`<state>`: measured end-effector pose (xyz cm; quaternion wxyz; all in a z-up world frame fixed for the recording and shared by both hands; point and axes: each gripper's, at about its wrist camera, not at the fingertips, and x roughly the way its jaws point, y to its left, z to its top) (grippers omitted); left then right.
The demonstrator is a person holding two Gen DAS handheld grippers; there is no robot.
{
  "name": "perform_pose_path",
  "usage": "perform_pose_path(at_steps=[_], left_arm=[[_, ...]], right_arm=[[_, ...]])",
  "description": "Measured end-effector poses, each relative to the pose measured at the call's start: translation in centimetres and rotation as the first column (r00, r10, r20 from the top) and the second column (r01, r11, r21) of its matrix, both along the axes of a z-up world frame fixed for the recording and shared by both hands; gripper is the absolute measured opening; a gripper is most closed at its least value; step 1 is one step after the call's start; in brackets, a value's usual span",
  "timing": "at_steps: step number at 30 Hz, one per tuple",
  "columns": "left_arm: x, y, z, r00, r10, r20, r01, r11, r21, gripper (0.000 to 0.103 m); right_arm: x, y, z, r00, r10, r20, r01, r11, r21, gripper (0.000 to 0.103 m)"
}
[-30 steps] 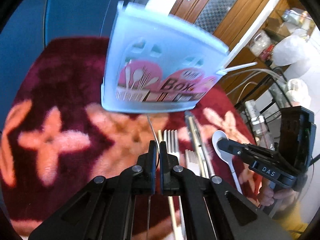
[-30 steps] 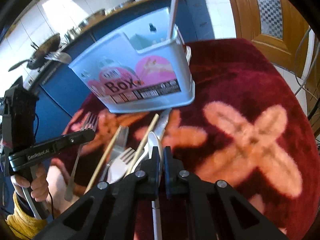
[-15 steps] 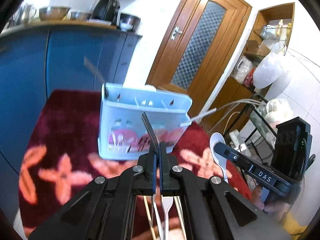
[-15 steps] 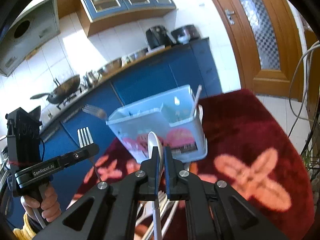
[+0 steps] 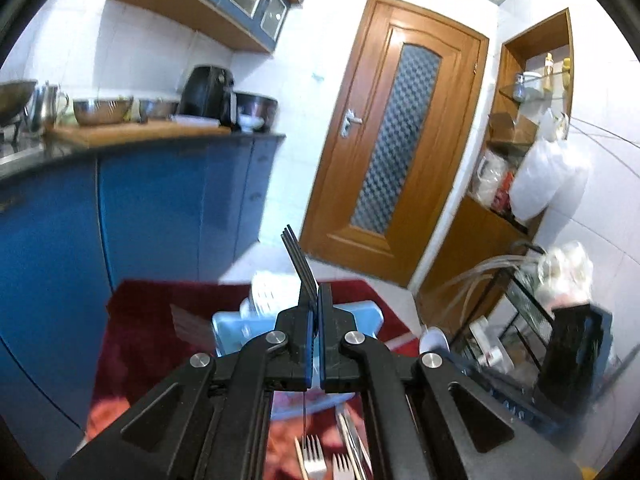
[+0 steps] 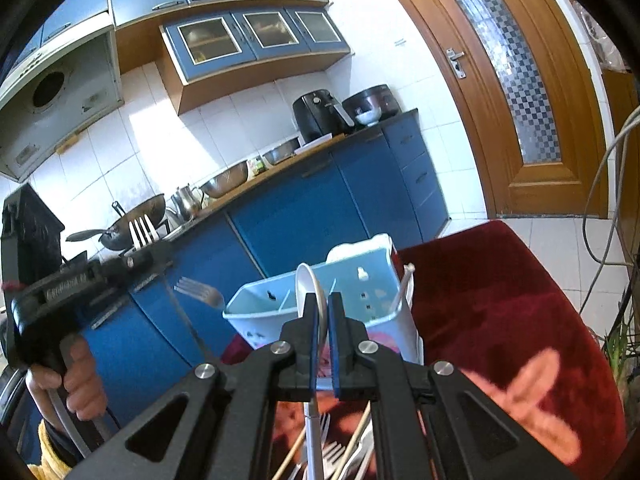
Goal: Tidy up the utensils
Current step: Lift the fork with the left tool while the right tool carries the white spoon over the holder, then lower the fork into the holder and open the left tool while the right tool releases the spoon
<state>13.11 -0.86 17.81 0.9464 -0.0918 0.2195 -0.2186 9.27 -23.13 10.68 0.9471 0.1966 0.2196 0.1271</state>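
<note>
My left gripper (image 5: 316, 296) is shut on a metal fork (image 5: 298, 260), tines up, raised above the light blue utensil box (image 5: 360, 316). It also shows in the right wrist view (image 6: 156, 248) with the fork tines (image 6: 142, 232) upright. My right gripper (image 6: 322, 304) is shut on a white spoon (image 6: 306, 288), bowl up, in front of the utensil box (image 6: 352, 300). The white spoon also shows in the left wrist view (image 5: 434, 338). Loose forks (image 5: 314, 454) and chopsticks (image 6: 294, 452) lie on the red floral cloth (image 6: 500, 320) below.
A second fork (image 6: 198, 292) and a white stick (image 6: 404, 284) stand in the box. Blue kitchen cabinets (image 5: 160, 208) with bowls and an air fryer (image 5: 206, 92) are behind. A wooden door (image 5: 396, 136) and a wire rack (image 5: 520, 304) stand to the right.
Both grippers have risen and tilted up with their utensils. The views swung from the cloth and box up to the kitchen; the box now sits low in both views.
</note>
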Motion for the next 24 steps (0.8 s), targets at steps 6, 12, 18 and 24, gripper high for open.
perform_pose_path(at_steps=[6,12,18,24], left_arm=[[2.4,0.4,2.6,0.996,0.060,0.065,-0.060,0.998,0.003,0.000],[5.0,0.1,2.7,0.992,0.092,0.084,-0.095,0.995,0.038,0.000],[7.4,-0.1,0.1,0.994,0.104,0.040,-0.106,0.993,0.046,0.000],[8.7,-0.3,-2.1,0.994,0.108,0.020,-0.109,0.992,0.063,0.000]], right_arm=[[1.6,0.2,0.8,1.000,-0.006,0.028,0.006,1.000,-0.007,0.006],[3.6,0.4,1.6,0.998,-0.023,0.060,0.024,1.000,-0.013,0.006],[6.4,0.7,2.8,0.985,-0.097,0.144,0.103,0.994,-0.035,0.006],[9.9,1.4,2.9,0.953,-0.192,0.233,0.216,0.973,-0.080,0.006]])
